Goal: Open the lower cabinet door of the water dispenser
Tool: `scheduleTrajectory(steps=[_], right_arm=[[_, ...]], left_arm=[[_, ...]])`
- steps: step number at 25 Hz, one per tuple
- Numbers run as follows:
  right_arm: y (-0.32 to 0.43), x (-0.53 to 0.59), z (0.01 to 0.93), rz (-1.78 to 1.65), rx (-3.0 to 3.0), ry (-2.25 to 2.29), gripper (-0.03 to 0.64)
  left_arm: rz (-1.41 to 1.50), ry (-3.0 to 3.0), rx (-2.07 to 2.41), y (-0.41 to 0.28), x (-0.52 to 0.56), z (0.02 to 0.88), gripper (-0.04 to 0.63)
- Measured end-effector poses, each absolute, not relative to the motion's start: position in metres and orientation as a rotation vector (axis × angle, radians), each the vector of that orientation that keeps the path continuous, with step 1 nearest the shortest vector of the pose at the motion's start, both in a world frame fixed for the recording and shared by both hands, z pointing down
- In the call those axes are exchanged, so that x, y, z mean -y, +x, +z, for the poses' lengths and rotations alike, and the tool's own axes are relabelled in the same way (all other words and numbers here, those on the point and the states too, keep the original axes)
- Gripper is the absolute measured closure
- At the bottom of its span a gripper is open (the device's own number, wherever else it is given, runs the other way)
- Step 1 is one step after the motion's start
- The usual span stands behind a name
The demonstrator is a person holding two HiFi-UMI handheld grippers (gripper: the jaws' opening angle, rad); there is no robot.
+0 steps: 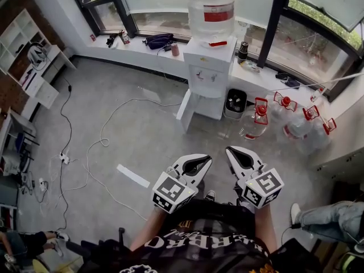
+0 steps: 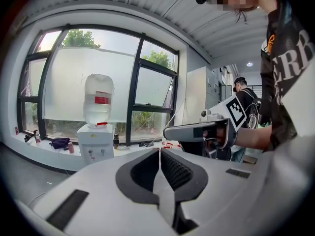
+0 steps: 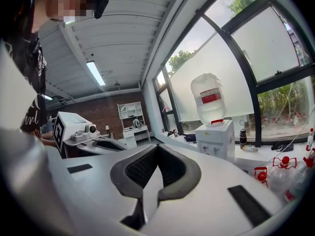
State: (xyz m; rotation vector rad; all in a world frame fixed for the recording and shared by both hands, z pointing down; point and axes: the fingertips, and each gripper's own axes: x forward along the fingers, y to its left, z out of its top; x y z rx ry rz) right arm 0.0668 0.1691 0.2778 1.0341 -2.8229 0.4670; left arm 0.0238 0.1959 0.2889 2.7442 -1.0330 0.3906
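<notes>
The white water dispenser (image 1: pixel 209 73) stands against the window ledge, far ahead of me, with a large clear bottle (image 1: pixel 211 7) on top. A white panel (image 1: pixel 185 110) juts out from the left of its lower part, like a door swung open. My left gripper (image 1: pixel 203 160) and right gripper (image 1: pixel 232 151) hover side by side close to my body, well short of the dispenser. Both are shut with nothing between the jaws. The left gripper (image 2: pixel 159 150) sees the dispenser (image 2: pixel 95 146) in the distance, and so does the right gripper (image 3: pixel 156 146), with the dispenser (image 3: pixel 216 137) to its right.
A black bin (image 1: pixel 235 103) sits right of the dispenser, with several red-capped water bottles (image 1: pixel 284 118) beyond it. Cables (image 1: pixel 102 141) and a white strip (image 1: pixel 132 176) lie on the grey floor. White shelves (image 1: pixel 28 56) stand far left. Another person's leg (image 1: pixel 330 216) is at lower right.
</notes>
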Motion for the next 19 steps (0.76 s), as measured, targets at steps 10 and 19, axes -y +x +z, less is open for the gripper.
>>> scheduleTrajectory(steps=[10,19], right_arm=[[0.064,-0.173,0.276,0.447,2.807,1.007,0.603],[0.066,-0.163,0.274,0.4,2.797,0.992,0.603]], left_arm=[[0.382,2.767,1.02,0.027,-0.2,0.281,0.568],[0.367,2.797,1.035,0.028,-0.193,0.276,0.568]])
